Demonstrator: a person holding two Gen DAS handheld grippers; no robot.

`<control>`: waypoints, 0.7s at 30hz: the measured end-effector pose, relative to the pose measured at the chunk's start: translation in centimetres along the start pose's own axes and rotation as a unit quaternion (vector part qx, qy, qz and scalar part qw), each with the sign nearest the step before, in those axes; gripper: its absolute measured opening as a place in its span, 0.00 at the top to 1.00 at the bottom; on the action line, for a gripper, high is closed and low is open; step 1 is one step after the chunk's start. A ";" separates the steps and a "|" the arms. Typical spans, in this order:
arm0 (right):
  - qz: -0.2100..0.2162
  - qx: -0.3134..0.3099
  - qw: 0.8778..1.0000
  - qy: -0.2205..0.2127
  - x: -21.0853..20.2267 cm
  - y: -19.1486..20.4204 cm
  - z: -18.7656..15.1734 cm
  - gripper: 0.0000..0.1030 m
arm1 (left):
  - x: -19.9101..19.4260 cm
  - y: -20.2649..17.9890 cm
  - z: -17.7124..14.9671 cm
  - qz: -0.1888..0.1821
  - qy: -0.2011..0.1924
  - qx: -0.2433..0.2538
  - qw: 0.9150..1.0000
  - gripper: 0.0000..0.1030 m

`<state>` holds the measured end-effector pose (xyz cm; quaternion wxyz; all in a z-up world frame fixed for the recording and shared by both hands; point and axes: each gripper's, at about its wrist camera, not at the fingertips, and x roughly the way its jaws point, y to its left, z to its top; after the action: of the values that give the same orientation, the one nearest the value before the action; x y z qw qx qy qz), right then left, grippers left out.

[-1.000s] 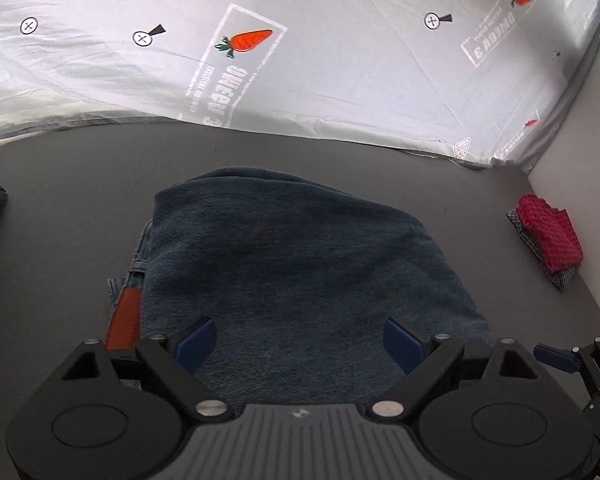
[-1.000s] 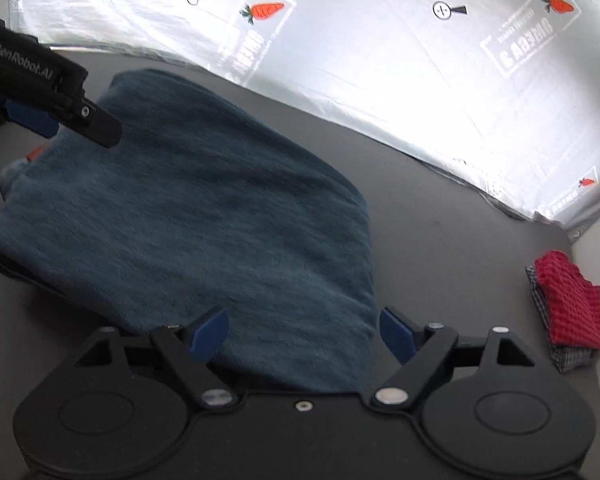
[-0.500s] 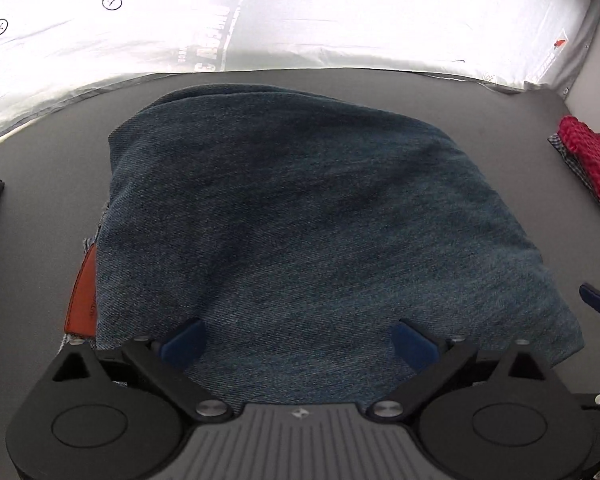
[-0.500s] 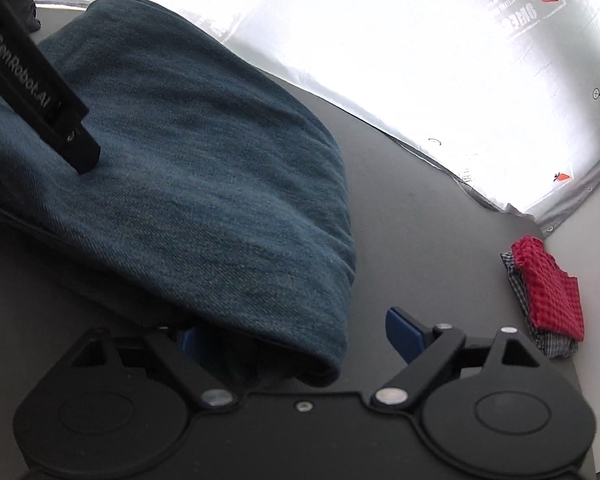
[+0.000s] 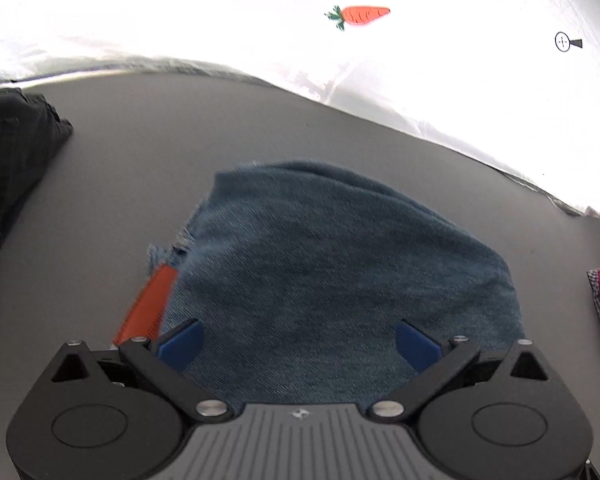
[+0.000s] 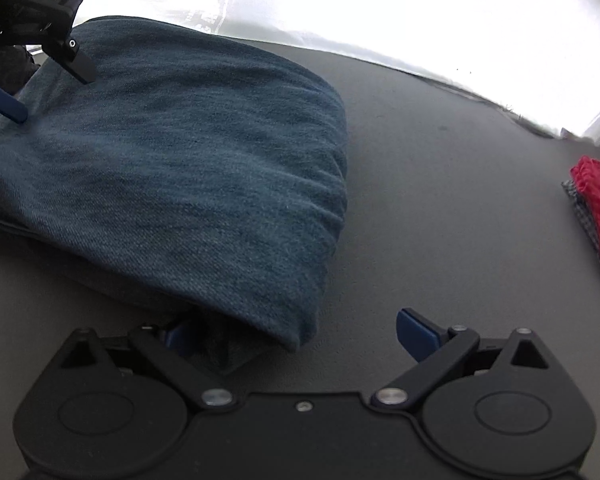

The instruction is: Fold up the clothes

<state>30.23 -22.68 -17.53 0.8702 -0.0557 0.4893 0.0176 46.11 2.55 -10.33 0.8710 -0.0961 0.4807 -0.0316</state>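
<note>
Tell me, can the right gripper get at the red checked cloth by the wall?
Probably yes. The right gripper has its jaws open, holding nothing, and bare grey tabletop lies between it and the red checked cloth.

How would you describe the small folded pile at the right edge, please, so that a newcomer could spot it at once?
Start from the grey table with the big folded denim garment on it. Look far right, near the table's edge by the wall: there lies a small folded pile, a red waffle-textured cloth on top of a grey checked one. It is the only red fabric, far smaller than the denim.
</note>
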 end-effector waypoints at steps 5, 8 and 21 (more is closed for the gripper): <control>0.036 0.040 0.998 -0.022 -3.1 -2.4 -0.8 0.04 | -0.2 3.0 1.9 0.022 -0.017 0.021 0.999 0.02; 0.053 0.069 0.992 -0.090 -5.2 -4.6 0.0 0.04 | 0.7 4.0 1.8 0.033 -0.013 0.046 0.998 0.02; 0.084 0.140 0.984 -0.076 3.4 -8.4 8.6 0.05 | 3.9 5.5 0.9 -0.020 0.046 0.078 0.996 0.00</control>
<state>40.03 -30.09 -15.28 0.8996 0.1099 0.4219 0.0265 48.78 7.51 -14.15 0.8519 -0.0358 0.5145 -0.0915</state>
